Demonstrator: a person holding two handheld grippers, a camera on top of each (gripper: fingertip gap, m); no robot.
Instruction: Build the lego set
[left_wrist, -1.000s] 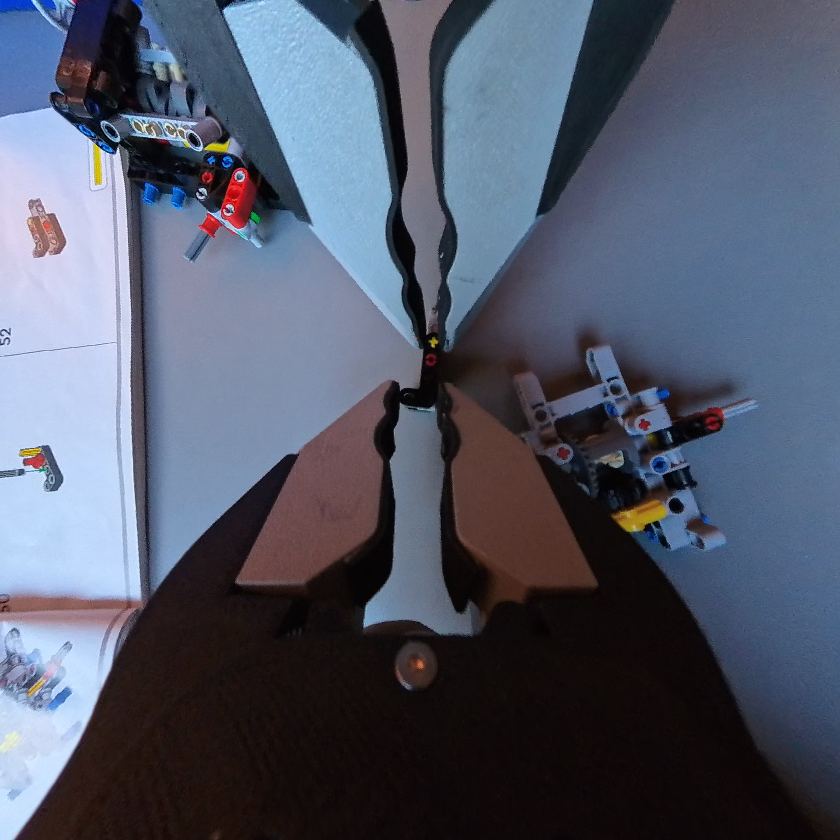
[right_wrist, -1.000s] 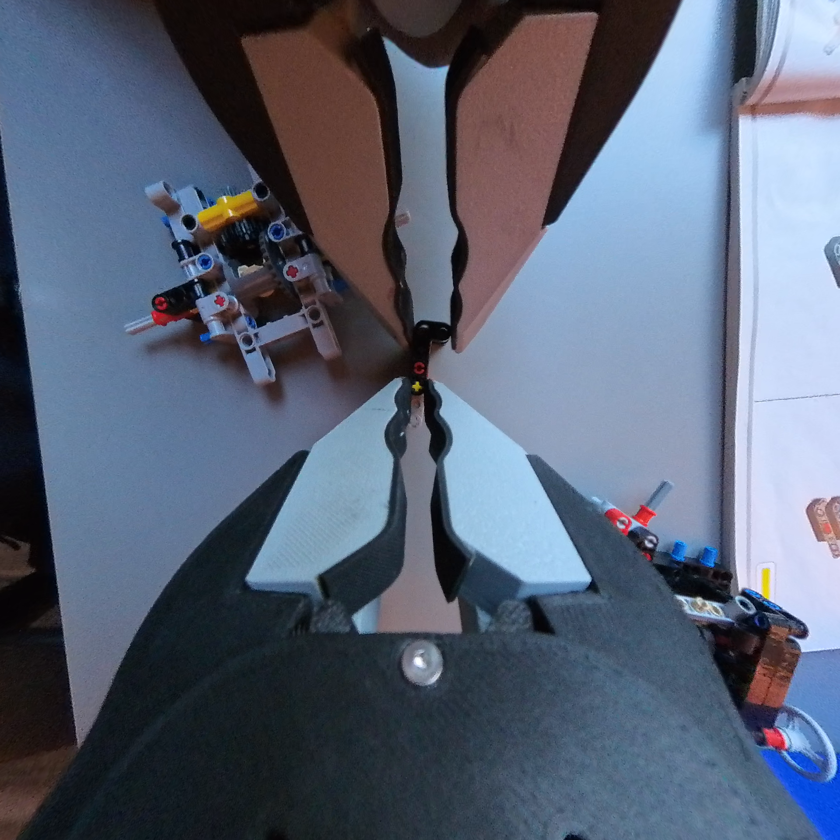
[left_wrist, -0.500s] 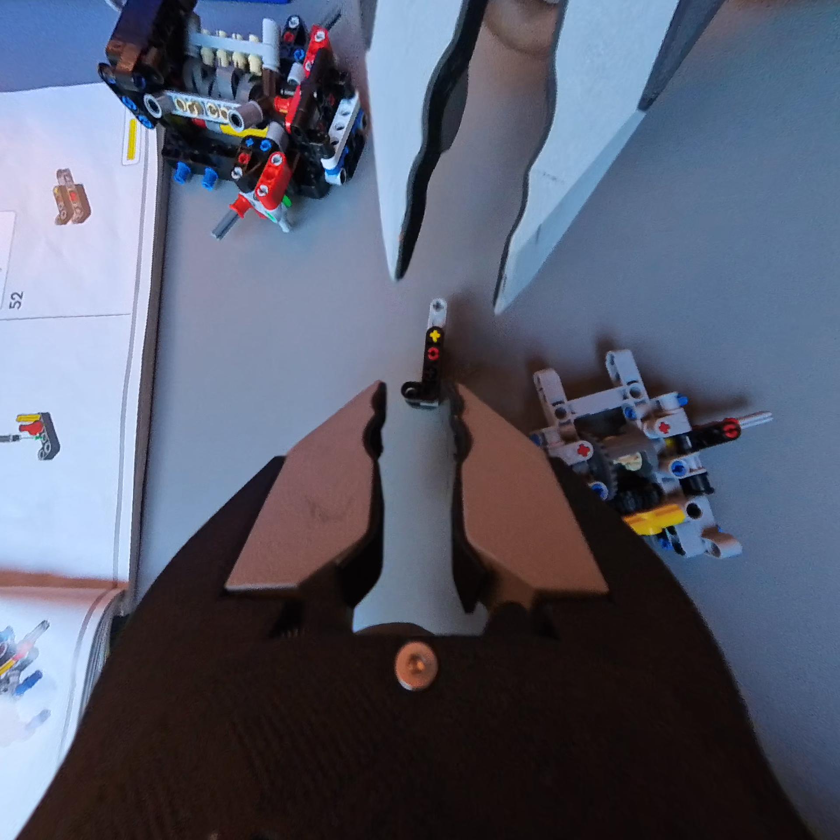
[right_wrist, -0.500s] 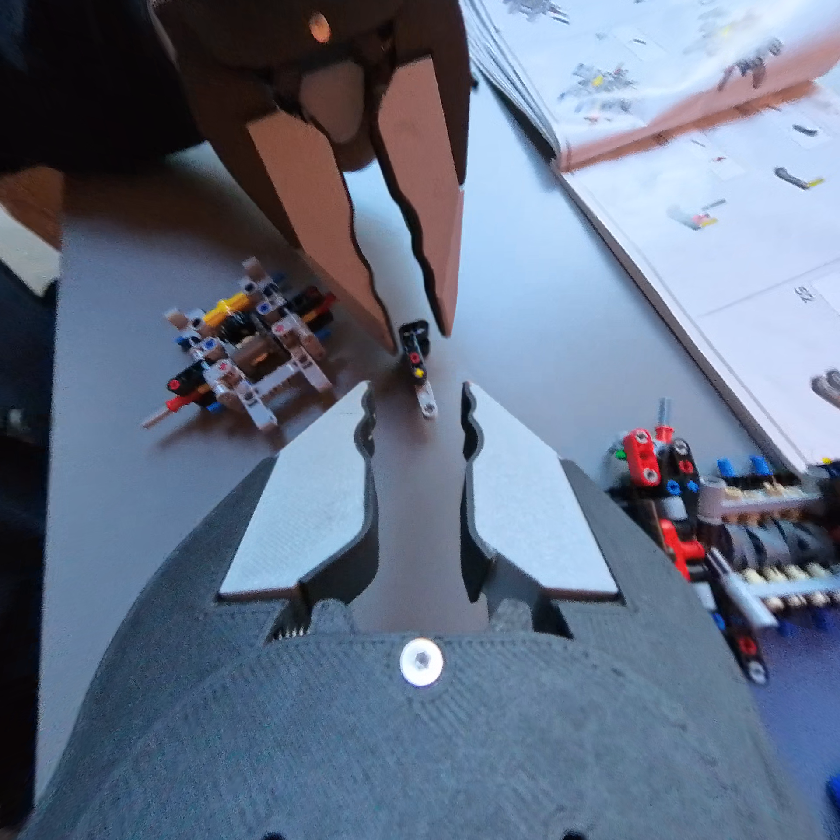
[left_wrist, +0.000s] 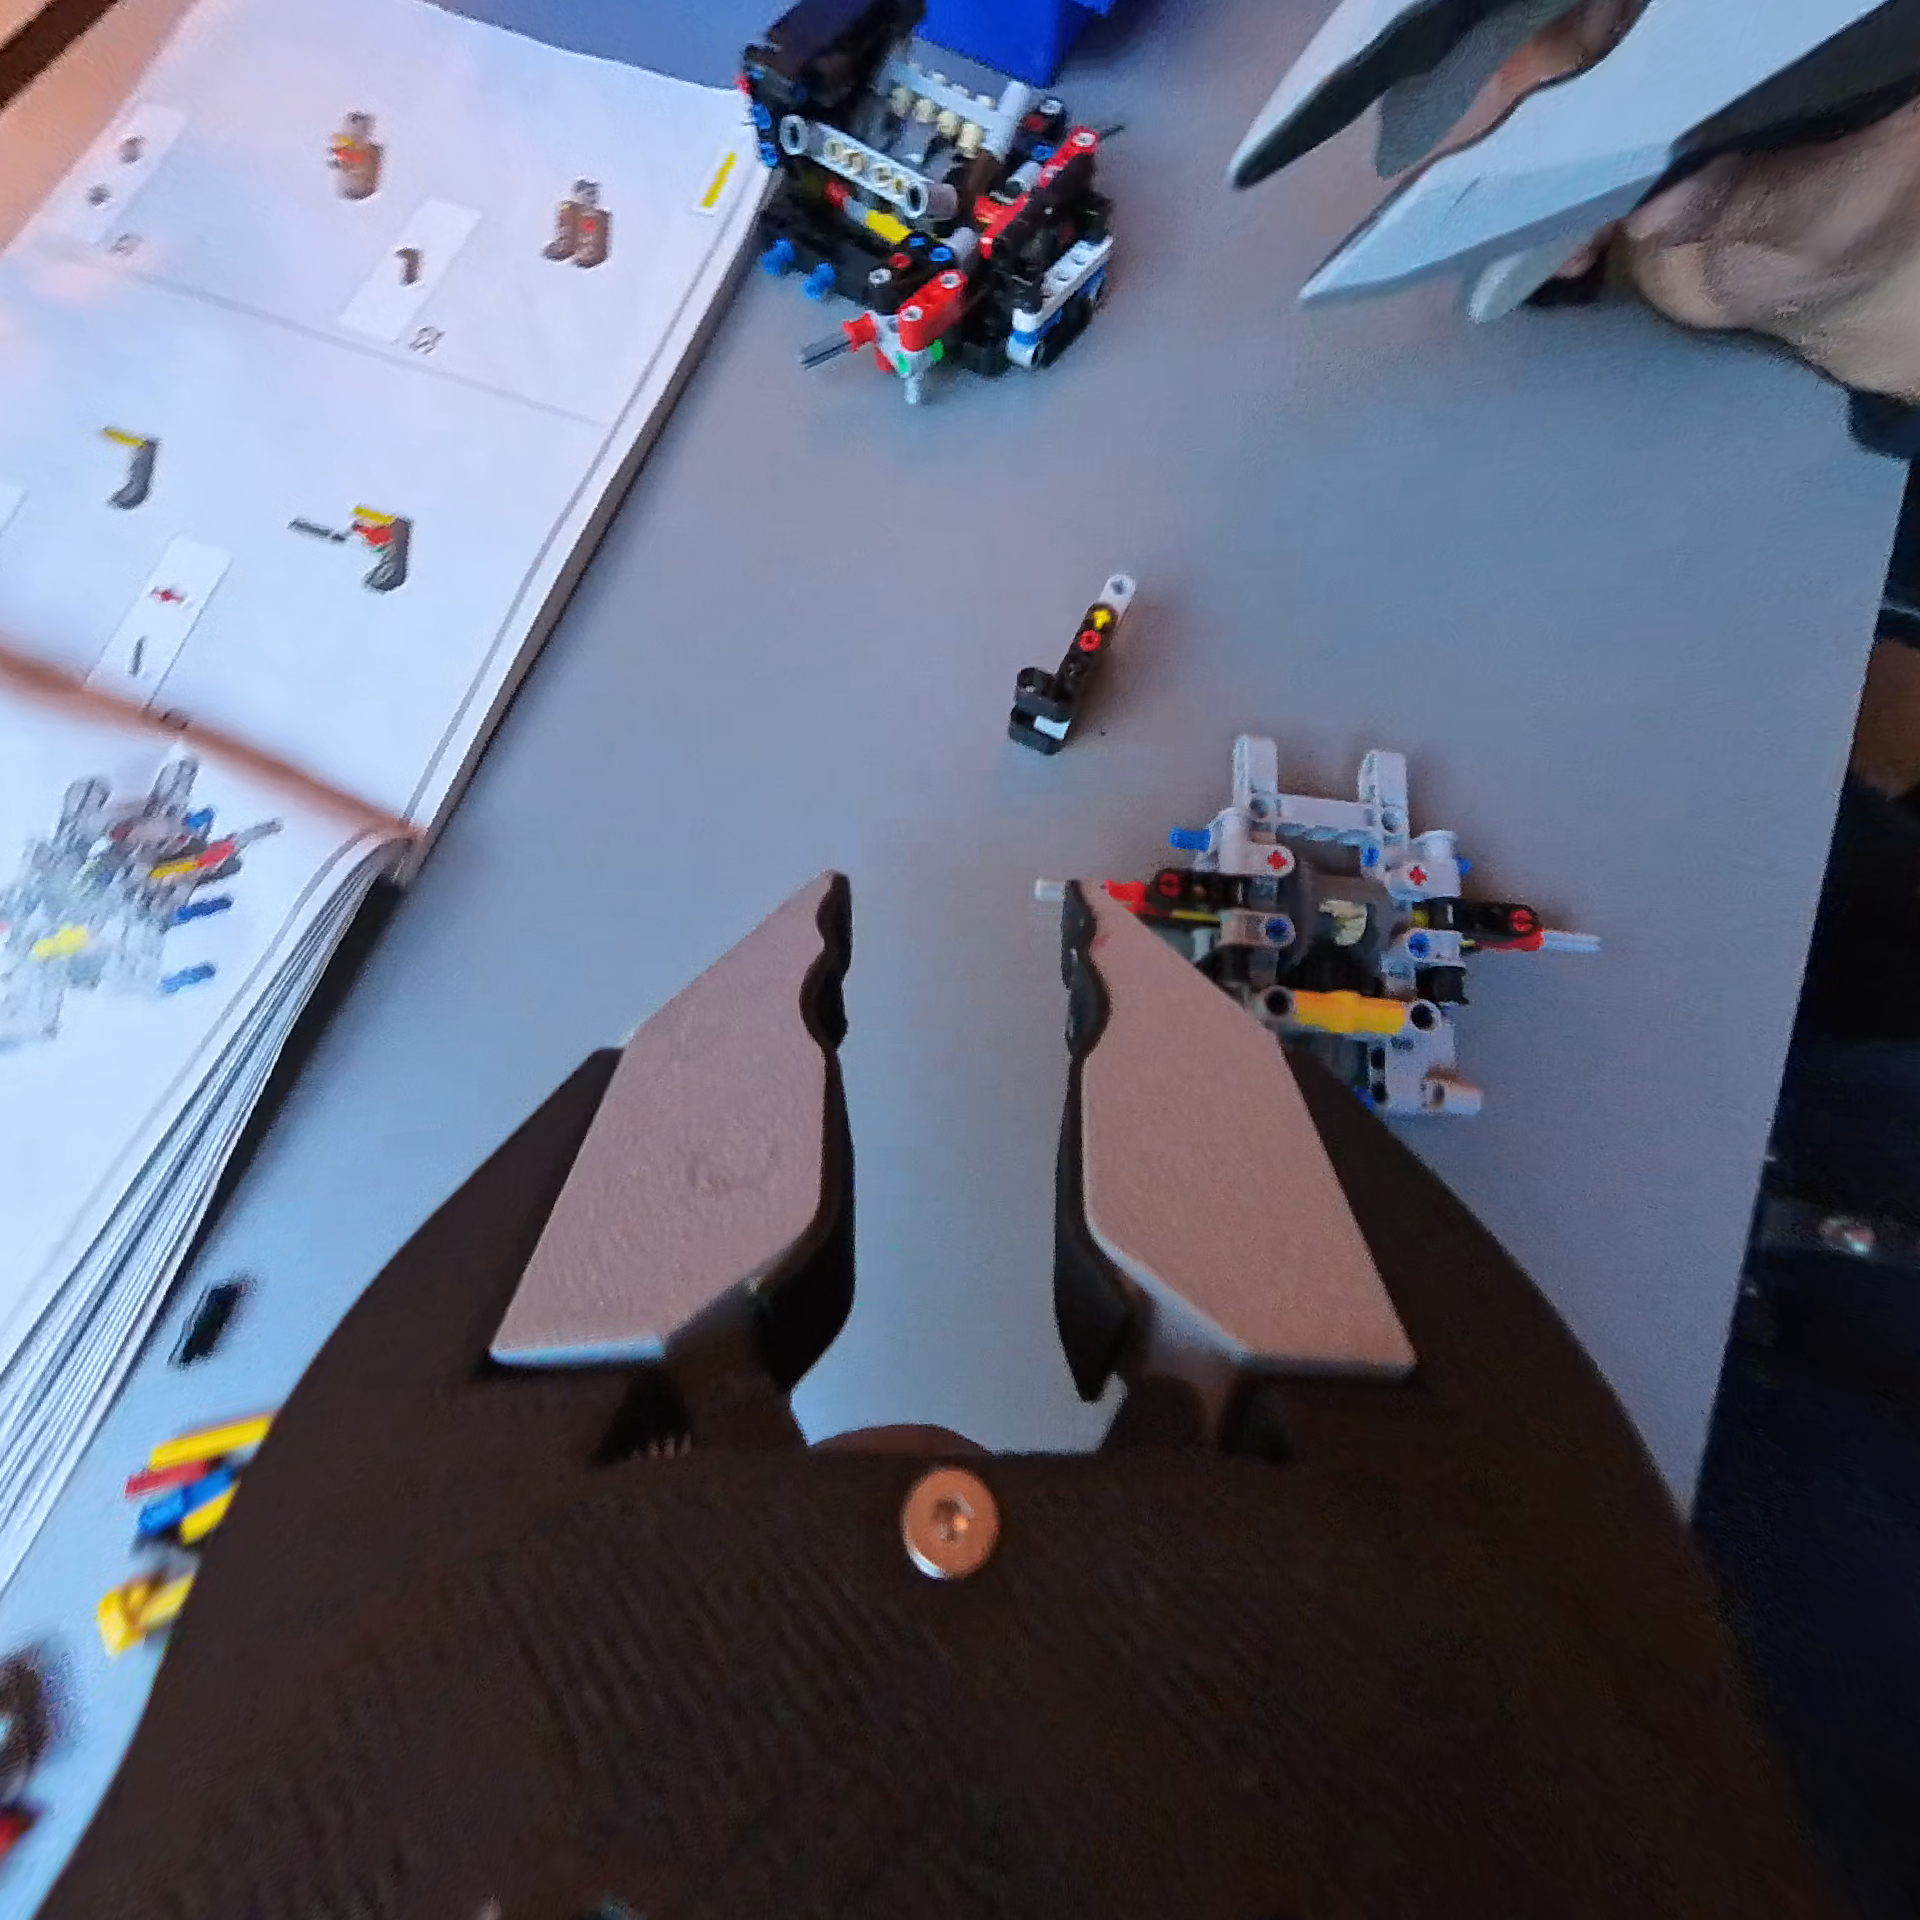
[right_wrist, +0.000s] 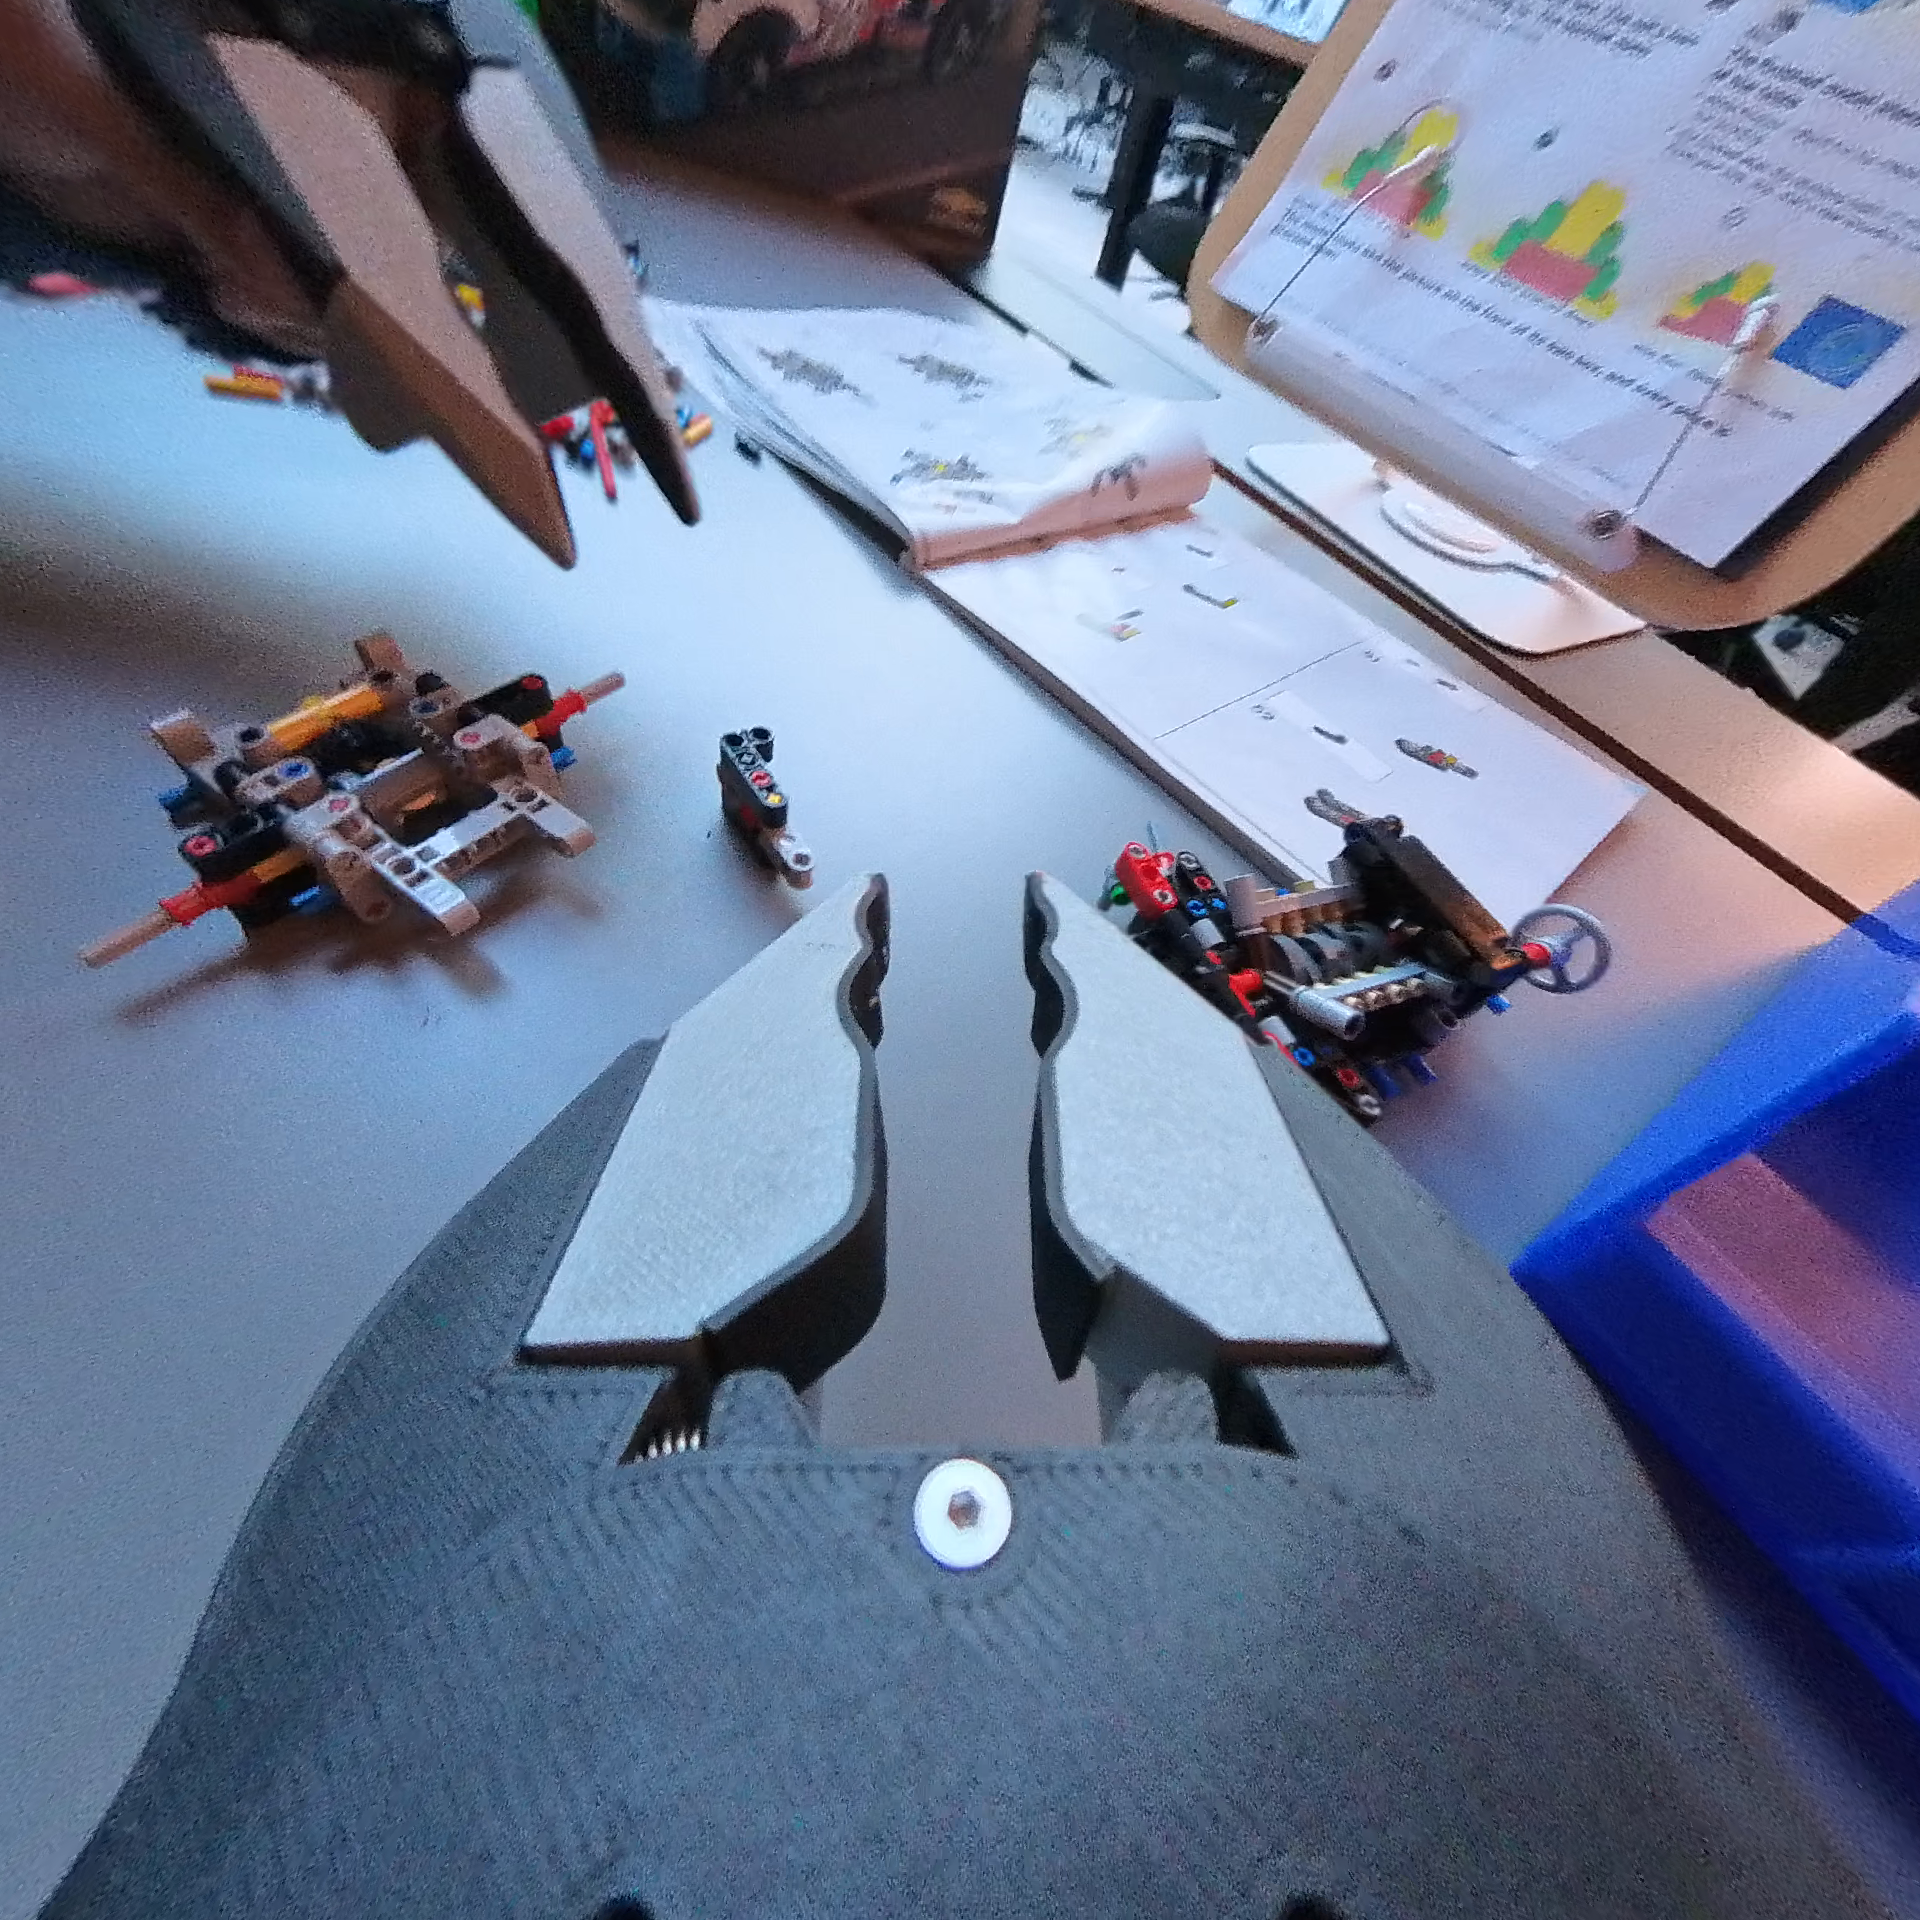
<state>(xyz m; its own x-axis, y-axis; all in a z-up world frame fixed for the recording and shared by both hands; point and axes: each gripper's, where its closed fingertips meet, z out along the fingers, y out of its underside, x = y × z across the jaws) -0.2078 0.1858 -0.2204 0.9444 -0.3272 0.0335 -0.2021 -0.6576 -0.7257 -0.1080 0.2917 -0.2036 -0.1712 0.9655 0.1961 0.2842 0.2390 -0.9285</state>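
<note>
Left tool (left_wrist: 956, 904): brown fingers spread, nothing between them, hovering over grey tabletop (left_wrist: 1351, 540). Right fingertip just beside grey brick frame (left_wrist: 1340, 925) sitting near tabletop's right edge. Right tool (right_wrist: 956, 904): grey fingers spread too, bare, closest to small black brick piece (right_wrist: 758, 795) lying loose mid-tabletop, not touching it. Black-and-red brick engine block (right_wrist: 1340, 966) just right of it, beside open instruction booklet (right_wrist: 1299, 665). Blue bin (right_wrist: 1766, 1195) at near right corner.
</note>
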